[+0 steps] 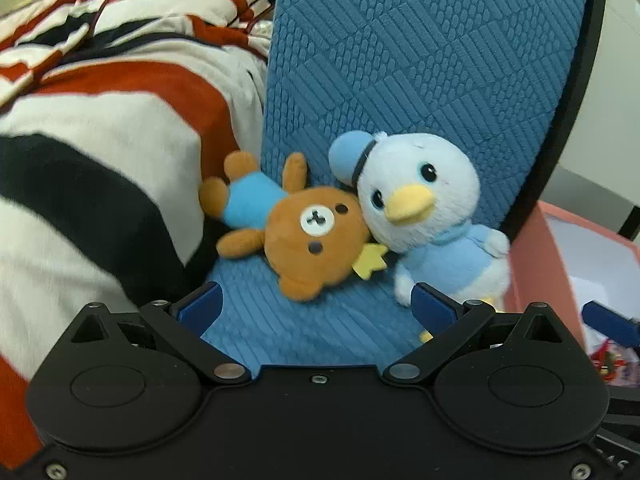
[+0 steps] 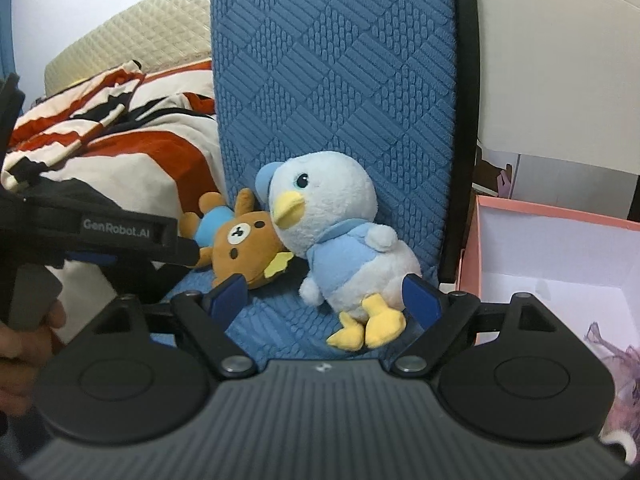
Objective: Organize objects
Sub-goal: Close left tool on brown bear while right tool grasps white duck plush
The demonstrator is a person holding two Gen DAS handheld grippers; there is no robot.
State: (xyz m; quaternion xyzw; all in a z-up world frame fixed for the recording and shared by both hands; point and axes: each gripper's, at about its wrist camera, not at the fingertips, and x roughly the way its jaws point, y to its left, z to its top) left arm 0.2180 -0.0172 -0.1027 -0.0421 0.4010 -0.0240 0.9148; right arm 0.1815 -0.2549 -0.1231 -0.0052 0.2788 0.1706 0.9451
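A brown plush bear (image 1: 308,236) in a blue shirt lies on its back on a blue chair seat (image 1: 256,320). A white and blue plush duck (image 1: 424,216) sits next to it, leaning on the chair back. My left gripper (image 1: 316,308) is open and empty just in front of the bear. In the right wrist view the duck (image 2: 340,232) and the bear (image 2: 240,244) show too. My right gripper (image 2: 324,300) is open and empty, its fingers on either side of the duck's feet. The left gripper's body (image 2: 120,236) reaches in from the left.
A striped red, white and black blanket (image 1: 100,120) lies on a bed left of the chair. A pink box with a white inside (image 2: 560,248) stands right of the chair, with some small items in it. The chair back (image 2: 332,80) rises behind the toys.
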